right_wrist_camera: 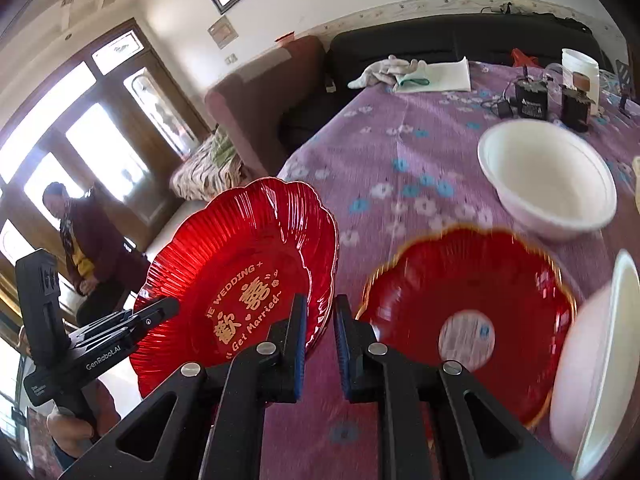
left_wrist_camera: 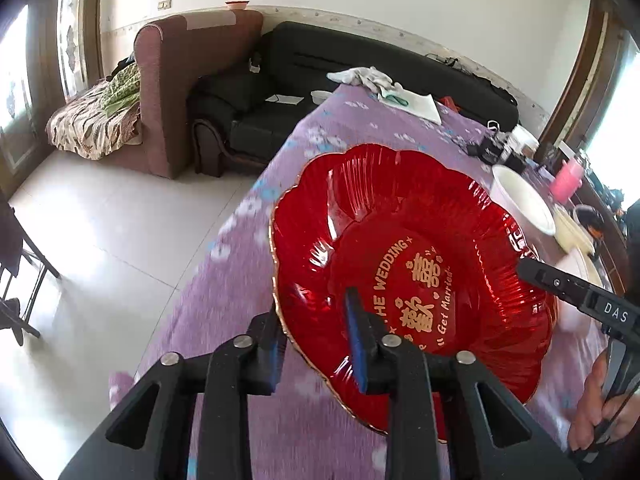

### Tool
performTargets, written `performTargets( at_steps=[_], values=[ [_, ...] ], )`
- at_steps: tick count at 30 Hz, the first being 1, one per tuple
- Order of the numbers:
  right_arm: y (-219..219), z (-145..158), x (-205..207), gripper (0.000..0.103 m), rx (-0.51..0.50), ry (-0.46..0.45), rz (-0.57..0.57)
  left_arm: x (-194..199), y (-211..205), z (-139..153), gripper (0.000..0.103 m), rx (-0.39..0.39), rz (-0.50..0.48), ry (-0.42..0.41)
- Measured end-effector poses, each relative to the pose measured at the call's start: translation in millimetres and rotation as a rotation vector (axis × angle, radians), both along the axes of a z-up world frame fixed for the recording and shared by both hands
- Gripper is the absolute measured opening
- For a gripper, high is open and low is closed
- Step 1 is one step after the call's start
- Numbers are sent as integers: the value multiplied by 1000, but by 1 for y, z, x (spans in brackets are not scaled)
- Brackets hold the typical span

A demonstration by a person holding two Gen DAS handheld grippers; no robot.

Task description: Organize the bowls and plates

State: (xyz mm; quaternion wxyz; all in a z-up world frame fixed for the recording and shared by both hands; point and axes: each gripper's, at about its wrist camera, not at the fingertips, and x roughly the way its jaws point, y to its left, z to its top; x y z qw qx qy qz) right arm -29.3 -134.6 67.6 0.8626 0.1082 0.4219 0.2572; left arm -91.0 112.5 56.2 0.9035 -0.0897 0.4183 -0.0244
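A red scalloped wedding plate [left_wrist_camera: 412, 280] with gold lettering is held off the purple tablecloth between both grippers. My left gripper [left_wrist_camera: 316, 344] is shut on its near rim. My right gripper [right_wrist_camera: 320, 336] is shut on the opposite rim of the same plate [right_wrist_camera: 240, 276]. The right gripper's finger shows in the left wrist view [left_wrist_camera: 576, 292] at the plate's right edge. A second red plate [right_wrist_camera: 468, 320] lies on the table [right_wrist_camera: 400, 152] right of my right gripper. A white bowl [right_wrist_camera: 548, 176] stands behind it.
Another white bowl [right_wrist_camera: 600, 364] sits at the far right edge. Black devices [right_wrist_camera: 532, 100], a white cup [right_wrist_camera: 580, 68] and white cloths [right_wrist_camera: 408, 72] lie at the table's far end. A black sofa [left_wrist_camera: 320, 80] and brown armchair [left_wrist_camera: 176, 88] stand beyond. A person [right_wrist_camera: 84, 252] stands left.
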Motion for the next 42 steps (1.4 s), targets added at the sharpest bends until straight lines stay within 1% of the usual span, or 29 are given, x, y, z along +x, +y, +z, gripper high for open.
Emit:
performTargets(
  at_steps=[3, 5, 7, 10, 14, 19, 22, 24, 27, 34, 38, 40, 41, 42],
  values=[
    [-1, -7, -18, 15, -15, 9, 9, -16, -4, -7, 26, 17, -3, 12],
    [-3, -11, -29, 15, -19, 9, 16, -25, -5, -14, 26, 5, -10, 26],
    [-7, -13, -37, 15, -26, 6, 19, -31, -7, -19, 26, 2, -14, 35],
    [-10, -16, -45, 15, -35, 6, 19, -37, -12, -28, 26, 20, -26, 50],
    [-12, -25, -50, 15, -42, 20, 18, -37, -12, -35, 26, 14, -25, 62],
    [-12, -31, -51, 15, -47, 31, 14, -37, -14, -34, 26, 18, -27, 48],
    [-13, -32, -51, 15, -49, 31, 8, -32, -17, -33, 26, 26, -25, 46],
    [-13, -33, -50, 15, -52, 33, 3, -30, -18, -33, 30, 29, -27, 44],
    [-12, -33, -51, 16, -54, 33, 4, -26, -19, -34, 31, 42, -26, 38],
    [-11, -33, -51, 16, -55, 33, 4, -23, -19, -36, 31, 27, -34, 41],
    [-10, -33, -51, 18, -56, 47, 12, -23, -16, -35, 37, 6, -45, 45],
    [-10, -33, -50, 18, -58, 55, 19, -25, -18, -33, 41, 16, -50, 38],
    [-10, -32, -50, 18, -59, 56, 21, -26, -18, -32, 45, 19, -50, 35],
    [-11, -32, -49, 18, -57, 59, 22, -27, -18, -31, 48, 20, -51, 32]
  ],
)
